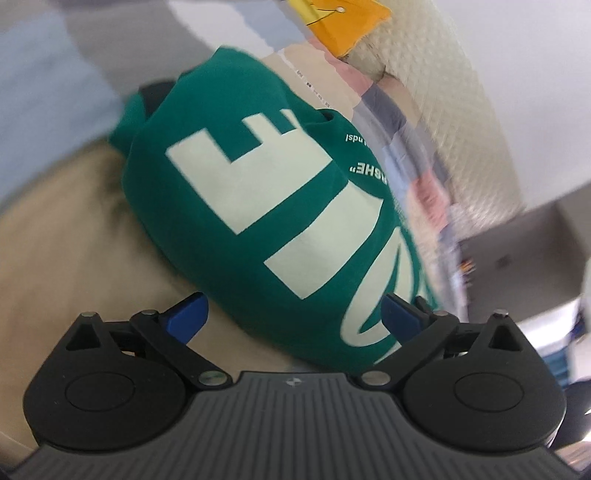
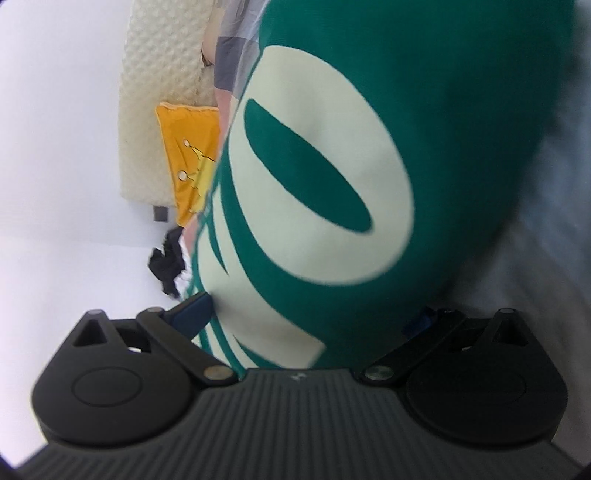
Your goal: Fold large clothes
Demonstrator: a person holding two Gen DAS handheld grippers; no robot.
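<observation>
Here, my left gripper [image 1: 295,314] and right gripper [image 2: 310,317] both stand wide apart, grasping nothing; the green cotton garment with cream letters [image 1: 266,206] fills each frame's centre between the blue fingertips [image 1: 186,314].

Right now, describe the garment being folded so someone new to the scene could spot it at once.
Start at the cream quilted headboard and the orange cushion against it. In front of them lies a bundled green shirt. Unlike the pastel checked fabric beside it, it is solid green with huge pale block letters.
</observation>
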